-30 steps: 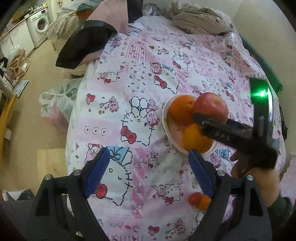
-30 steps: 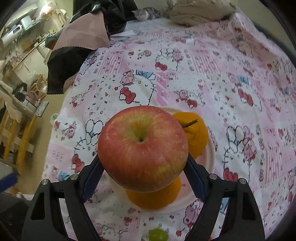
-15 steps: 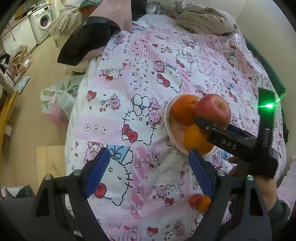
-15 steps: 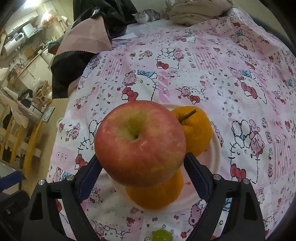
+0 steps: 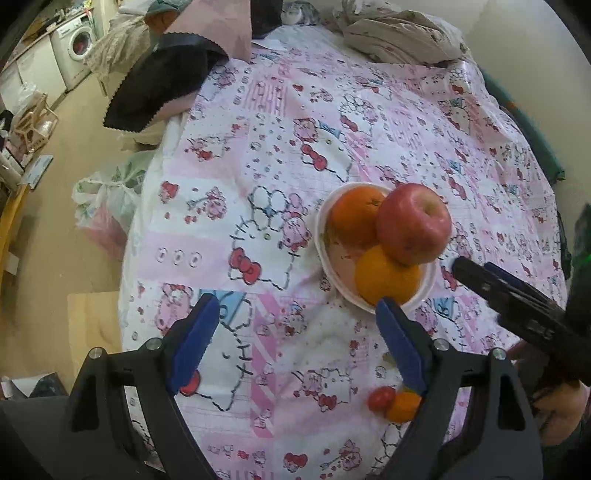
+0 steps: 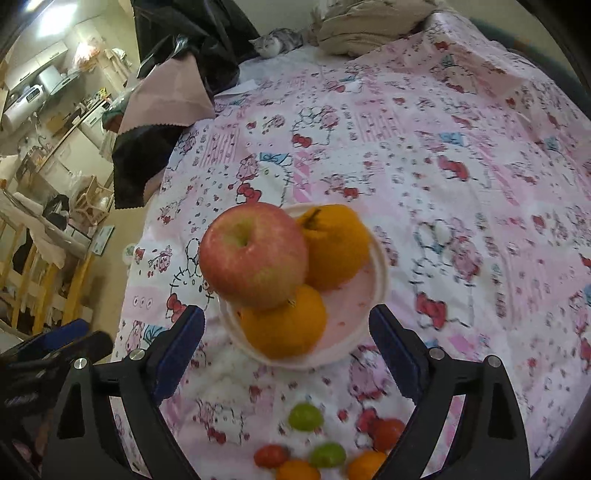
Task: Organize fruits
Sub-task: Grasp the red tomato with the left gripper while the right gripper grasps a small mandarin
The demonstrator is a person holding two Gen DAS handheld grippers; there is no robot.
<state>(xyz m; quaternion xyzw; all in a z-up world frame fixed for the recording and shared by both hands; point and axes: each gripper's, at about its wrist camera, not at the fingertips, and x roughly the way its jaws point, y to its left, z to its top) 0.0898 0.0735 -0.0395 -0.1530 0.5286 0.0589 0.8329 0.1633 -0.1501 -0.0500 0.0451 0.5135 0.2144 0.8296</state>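
A red apple (image 5: 413, 223) rests on two oranges (image 5: 386, 278) in a pale pink bowl (image 5: 321, 240) on the bed. In the right wrist view the apple (image 6: 253, 254) sits on the oranges (image 6: 282, 323) in the bowl (image 6: 376, 288). My right gripper (image 6: 286, 352) is open and empty, pulled back from the bowl; it shows in the left wrist view (image 5: 476, 277) at the right. My left gripper (image 5: 295, 343) is open and empty above the bedspread. Small red, green and orange fruits (image 6: 306, 417) lie near me.
The pink cartoon-print bedspread (image 5: 295, 122) covers the bed. Dark and pink cloths (image 5: 159, 88) hang at its far left corner and a beige bundle (image 5: 399, 33) lies at the far end. A plastic bag (image 5: 103, 199) lies on the floor left of the bed.
My right gripper has opened, let go of the apple onto the oranges in the bowl, and drawn back. The left gripper has barely moved.
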